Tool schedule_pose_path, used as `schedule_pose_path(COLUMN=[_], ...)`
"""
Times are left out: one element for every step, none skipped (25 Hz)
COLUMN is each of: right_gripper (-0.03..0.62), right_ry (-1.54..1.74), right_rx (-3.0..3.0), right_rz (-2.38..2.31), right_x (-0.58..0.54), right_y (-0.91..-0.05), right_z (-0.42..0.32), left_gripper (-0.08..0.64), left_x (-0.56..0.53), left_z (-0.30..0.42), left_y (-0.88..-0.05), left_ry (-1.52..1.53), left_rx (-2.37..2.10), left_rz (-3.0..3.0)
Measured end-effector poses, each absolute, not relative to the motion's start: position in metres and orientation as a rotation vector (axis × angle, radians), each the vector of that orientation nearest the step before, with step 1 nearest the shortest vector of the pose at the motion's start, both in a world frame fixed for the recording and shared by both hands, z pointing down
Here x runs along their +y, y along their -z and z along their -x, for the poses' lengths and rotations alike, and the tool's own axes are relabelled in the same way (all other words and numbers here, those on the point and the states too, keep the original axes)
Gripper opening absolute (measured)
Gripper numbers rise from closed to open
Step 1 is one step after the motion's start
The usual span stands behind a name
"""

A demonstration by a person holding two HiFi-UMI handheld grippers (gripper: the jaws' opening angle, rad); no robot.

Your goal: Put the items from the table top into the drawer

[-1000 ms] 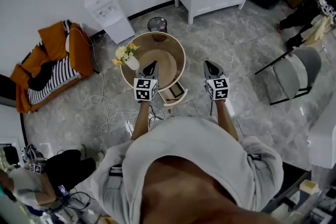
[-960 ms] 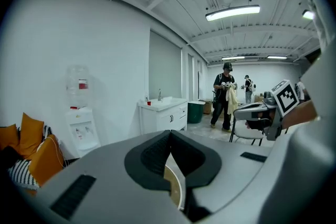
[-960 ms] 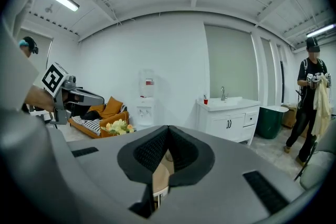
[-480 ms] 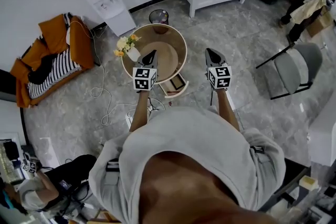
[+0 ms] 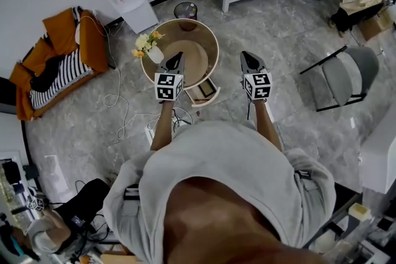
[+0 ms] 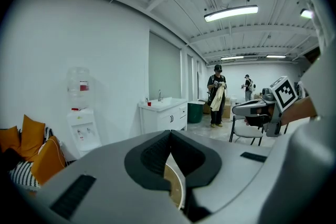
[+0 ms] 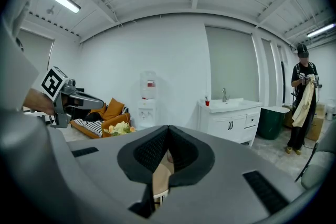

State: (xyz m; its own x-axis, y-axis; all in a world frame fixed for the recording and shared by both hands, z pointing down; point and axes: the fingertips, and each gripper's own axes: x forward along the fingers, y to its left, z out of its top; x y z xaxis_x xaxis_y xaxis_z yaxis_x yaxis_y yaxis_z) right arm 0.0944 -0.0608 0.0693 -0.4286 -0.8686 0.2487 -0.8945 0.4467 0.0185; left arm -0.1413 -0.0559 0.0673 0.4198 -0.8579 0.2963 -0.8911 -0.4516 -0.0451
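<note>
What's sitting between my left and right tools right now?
In the head view, the edge of the table and its open drawer lie between the left tool and the right tool. The rest is grey floor.

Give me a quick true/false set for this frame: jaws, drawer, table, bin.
1. The jaws of the left gripper and the right gripper are shut with nothing between them. True.
2. The drawer is pushed closed. False: it is pulled out from under the table.
3. A vase of flowers stands on the table. True.
4. The bin sits on the table. False: it is on the floor beyond the table.
5. The right gripper is over the table. False: it is over the floor, to the table's right.
</note>
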Motion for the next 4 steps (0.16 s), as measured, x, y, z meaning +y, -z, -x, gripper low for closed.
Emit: schedule_pose_path(right_gripper=[0.023, 0.023, 0.023, 0.023], right_ry=[-0.17, -0.169, -0.168, -0.166], right_rx=[-2.478, -2.479, -2.481, -2.482], right_rz=[-1.536, -1.537, -1.538, -1.539], right_x=[-0.0604, -0.0606, -0.0613, -0.0621], right_y=[-0.0688, -0.068, -0.0669, -0.0658], right_z=[-0.0946, -0.095, -0.0953, -0.0957], left_gripper=[0.015, 0.015, 0.015, 0.015], left_x=[-0.0554, -0.0556, -0.0562, -0.057], left_z=[0.1407, 0.14, 0.1393, 0.1387], left_y=[-0.0666, -0.0657, -0.0645, -0.0633], left_ry=[-0.419, -0.415, -0.412, -0.408], left_rx=[-1.577, -1.579, -1.582, -1.584], left_rz=[-2.545, -2.545, -2.545, -2.546])
